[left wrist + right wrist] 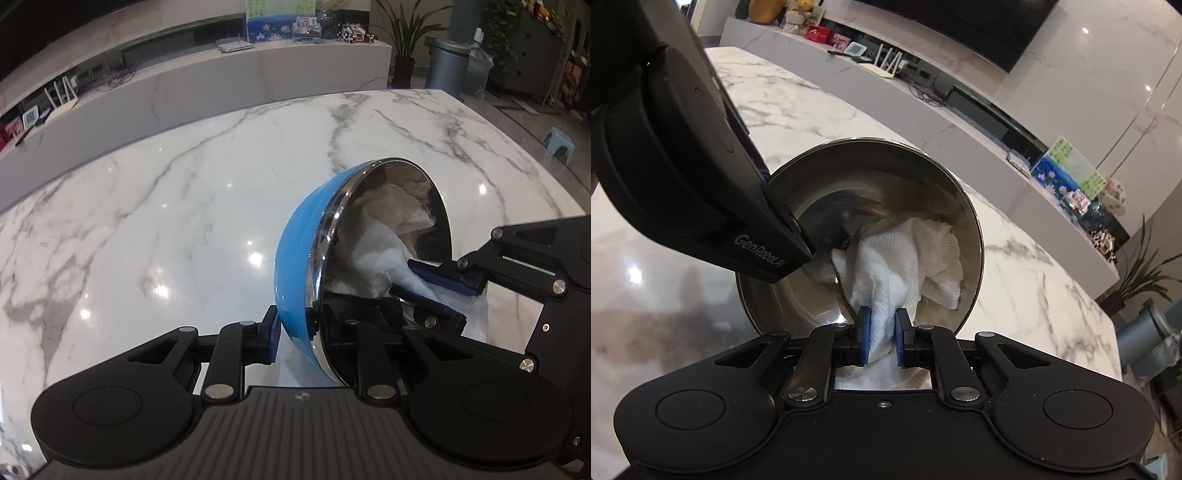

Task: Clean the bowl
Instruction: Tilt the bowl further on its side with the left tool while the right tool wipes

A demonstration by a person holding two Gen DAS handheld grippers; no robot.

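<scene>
Bowl point(295, 258), blue outside and polished steel inside, is standing tipped on its edge above the marble table point(166, 206), its mouth turned sideways toward the right gripper point(882, 341). That tilt is probably deliberate: it is exposing the whole inner wall to a tool coming in from the side rather than from above.

Holding it that way is the left gripper point(295, 334), which is pinching the lower rim with narrow jaws, one pad against the blue shell and the other inside the steel lining. Gripping the rim is leaving the interior free for wiping. Whether the bowl's lowest edge is touching the table or hanging just above it cannot be told.

Reaching into the opening, the right gripper is clamping a crumpled white paper towel point(908, 258) between its blue pads point(863, 341). The jaws are nearly closed, squeezing the towel's tail so the loose bulk is bunching ahead of the fingertips and pressing against the steel on the lower right of the inside. Judging by this, the wiping step is under way, with the upper left of the inner wall lying bare.
</scene>
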